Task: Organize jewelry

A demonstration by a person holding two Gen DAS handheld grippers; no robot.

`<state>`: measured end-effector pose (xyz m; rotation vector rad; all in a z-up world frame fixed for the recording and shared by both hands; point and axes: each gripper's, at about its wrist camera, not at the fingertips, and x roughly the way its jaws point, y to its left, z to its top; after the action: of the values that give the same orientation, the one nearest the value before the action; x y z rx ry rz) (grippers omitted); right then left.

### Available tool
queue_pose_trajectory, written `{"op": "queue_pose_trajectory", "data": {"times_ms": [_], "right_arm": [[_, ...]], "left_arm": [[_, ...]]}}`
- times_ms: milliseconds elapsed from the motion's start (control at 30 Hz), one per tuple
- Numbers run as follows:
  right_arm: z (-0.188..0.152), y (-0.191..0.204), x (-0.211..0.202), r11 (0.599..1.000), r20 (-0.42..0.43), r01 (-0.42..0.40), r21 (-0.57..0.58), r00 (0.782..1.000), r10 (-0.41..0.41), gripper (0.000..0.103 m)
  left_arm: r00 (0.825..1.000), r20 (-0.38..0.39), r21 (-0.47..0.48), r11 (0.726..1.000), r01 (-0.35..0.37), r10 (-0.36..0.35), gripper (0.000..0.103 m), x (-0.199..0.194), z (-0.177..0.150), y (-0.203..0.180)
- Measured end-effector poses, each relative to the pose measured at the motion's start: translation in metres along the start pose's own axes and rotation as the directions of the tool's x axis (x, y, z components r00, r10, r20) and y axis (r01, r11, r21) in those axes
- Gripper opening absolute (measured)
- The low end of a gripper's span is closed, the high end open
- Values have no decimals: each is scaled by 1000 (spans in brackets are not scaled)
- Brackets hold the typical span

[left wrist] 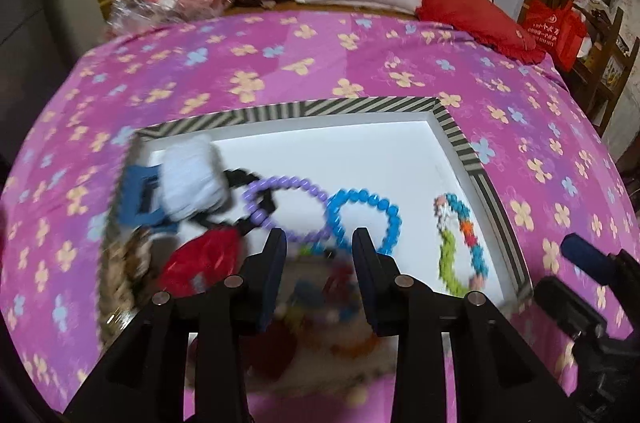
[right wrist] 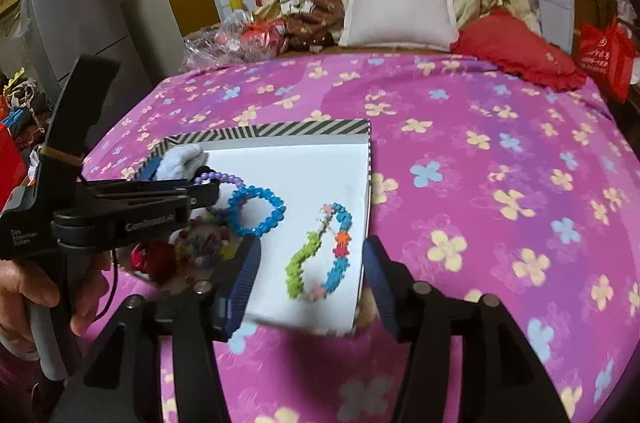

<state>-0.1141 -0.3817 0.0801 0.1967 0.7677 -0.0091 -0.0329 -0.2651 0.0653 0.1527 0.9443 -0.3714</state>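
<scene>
With both the left gripper (left wrist: 320,235) and right gripper (right wrist: 308,255) spread and empty, the bracelets (left wrist: 362,219) lie loose in the striped-rimmed tray (left wrist: 460,139) on the bed (left wrist: 360,63), where a careless closing could snag neighbouring strands.

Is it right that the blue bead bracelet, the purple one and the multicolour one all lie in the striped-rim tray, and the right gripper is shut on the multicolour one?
Not quite. The right gripper is open, its pads clear of the multicolour bracelet, as the right wrist view shows. The blue bracelet and purple bracelet do lie in the tray.
</scene>
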Motion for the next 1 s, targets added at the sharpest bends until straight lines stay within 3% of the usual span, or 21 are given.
{"op": "queue_pose_trajectory", "data": {"times_ms": [333, 467, 733, 1000], "right_arm": [[-34, 33, -43, 1000, 54, 13, -9, 998, -13, 63], [-43, 45, -58, 1000, 74, 18, -8, 997, -17, 69], [-58, 68, -85, 999, 124, 34, -23, 992, -31, 79], [-64, 85, -100, 999, 133, 17, -31, 991, -13, 79]], "left_arm": [[992, 104, -15, 997, -69, 71, 38, -65, -68, 17], [985, 140, -25, 994, -103, 105, 38, -86, -92, 21], [979, 176, -69, 994, -87, 98, 38, -120, -118, 30], [969, 217, -108, 989, -99, 120, 38, -146, -131, 37]]}}
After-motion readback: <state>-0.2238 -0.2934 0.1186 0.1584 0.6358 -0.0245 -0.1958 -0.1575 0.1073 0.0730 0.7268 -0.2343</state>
